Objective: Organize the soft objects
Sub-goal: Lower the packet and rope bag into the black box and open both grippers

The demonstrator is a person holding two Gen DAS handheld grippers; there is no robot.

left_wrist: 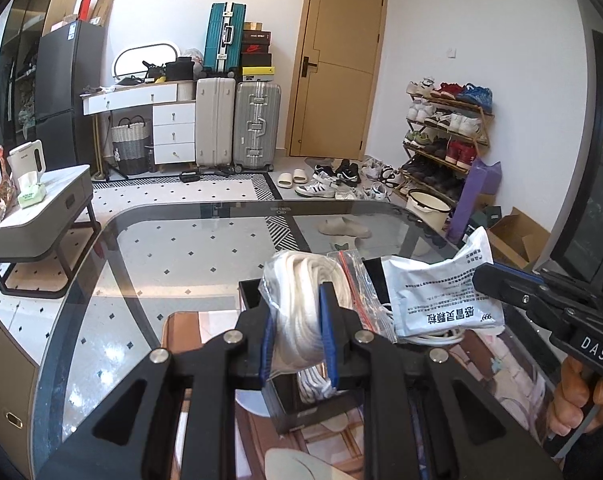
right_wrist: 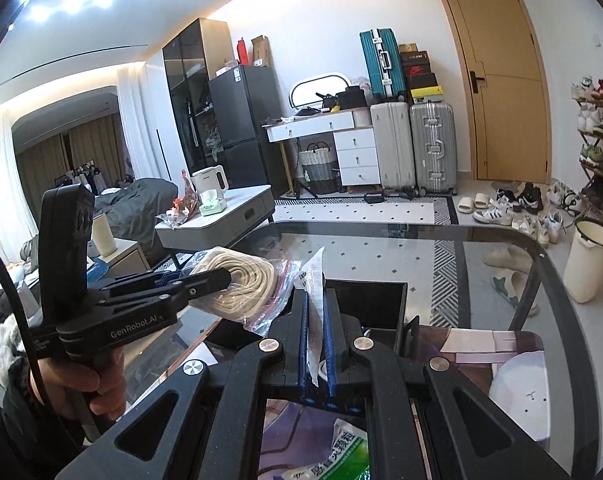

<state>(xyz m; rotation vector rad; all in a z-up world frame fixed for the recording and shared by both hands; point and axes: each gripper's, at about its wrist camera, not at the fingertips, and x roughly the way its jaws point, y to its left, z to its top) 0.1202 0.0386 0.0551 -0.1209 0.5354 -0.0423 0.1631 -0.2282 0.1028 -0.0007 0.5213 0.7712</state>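
My left gripper is shut on a clear zip bag of coiled white rope and holds it above a black open box on the glass table. The bag also shows in the right wrist view, with the left gripper clamped on it. My right gripper is shut on a white medicine sachet, held edge-on over the black box. In the left wrist view the sachet hangs from the right gripper, beside the rope bag. A white cable lies under the sachet.
The glass table has a rounded dark rim. A green-and-white packet lies below my right gripper. Beyond the table are a grey side table, suitcases, a shoe rack and a white bucket.
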